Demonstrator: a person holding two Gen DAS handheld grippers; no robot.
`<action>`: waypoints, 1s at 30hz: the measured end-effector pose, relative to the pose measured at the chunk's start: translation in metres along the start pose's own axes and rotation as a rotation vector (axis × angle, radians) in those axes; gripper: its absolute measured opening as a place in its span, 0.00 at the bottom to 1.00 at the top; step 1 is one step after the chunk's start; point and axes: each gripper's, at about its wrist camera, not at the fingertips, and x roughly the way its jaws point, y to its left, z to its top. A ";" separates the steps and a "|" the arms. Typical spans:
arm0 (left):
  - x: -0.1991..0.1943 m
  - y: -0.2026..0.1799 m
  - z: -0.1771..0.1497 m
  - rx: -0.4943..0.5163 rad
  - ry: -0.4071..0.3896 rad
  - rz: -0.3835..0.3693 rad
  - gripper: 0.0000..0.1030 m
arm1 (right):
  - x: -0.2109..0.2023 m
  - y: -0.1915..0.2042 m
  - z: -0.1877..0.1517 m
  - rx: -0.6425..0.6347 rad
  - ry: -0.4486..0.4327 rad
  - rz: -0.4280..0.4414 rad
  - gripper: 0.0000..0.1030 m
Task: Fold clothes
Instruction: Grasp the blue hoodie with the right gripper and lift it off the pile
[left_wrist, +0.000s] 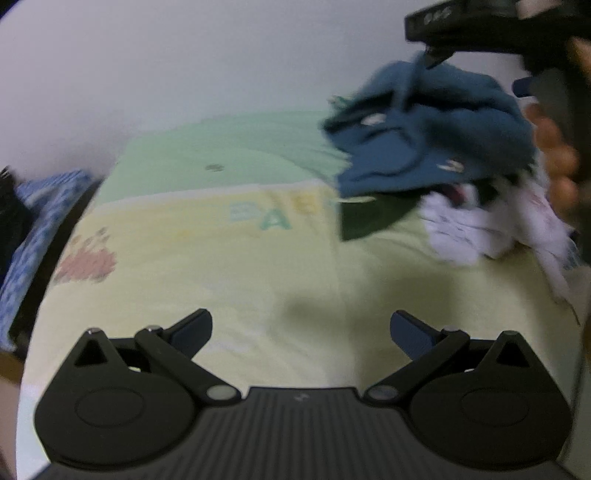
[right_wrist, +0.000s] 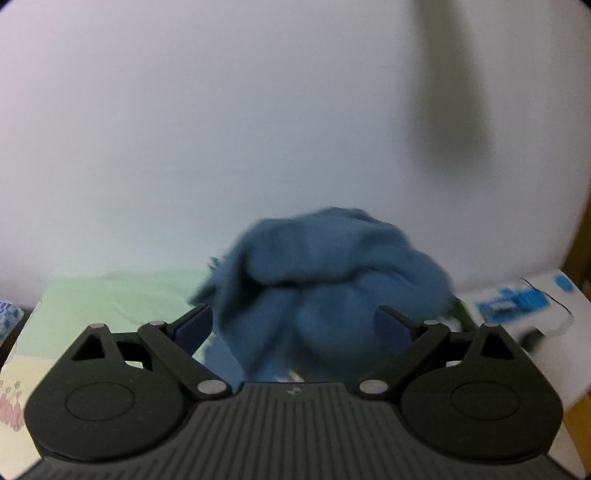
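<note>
Left gripper (left_wrist: 301, 332) fingers spread, hovering over bedsheet (left_wrist: 221, 266) | right gripper (right_wrist: 293, 326) fingers spread around bunched blue garment (right_wrist: 325, 273), grip unclear | white clothes (left_wrist: 476, 229) beside

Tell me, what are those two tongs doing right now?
Left tongs open, empty, over the bedsheet. Right tongs open around the bunched blue garment; grip unclear. White clothes heaped beside it.
</note>
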 end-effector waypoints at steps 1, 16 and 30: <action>-0.001 0.006 0.000 -0.025 0.000 0.024 0.99 | 0.015 0.009 0.003 -0.020 0.006 -0.010 0.93; 0.004 0.024 0.068 -0.042 -0.093 0.011 0.99 | 0.058 -0.040 -0.018 0.005 0.005 0.003 0.03; 0.075 -0.078 0.159 0.246 -0.145 -0.013 0.99 | -0.004 -0.147 -0.075 -0.017 0.109 -0.008 0.11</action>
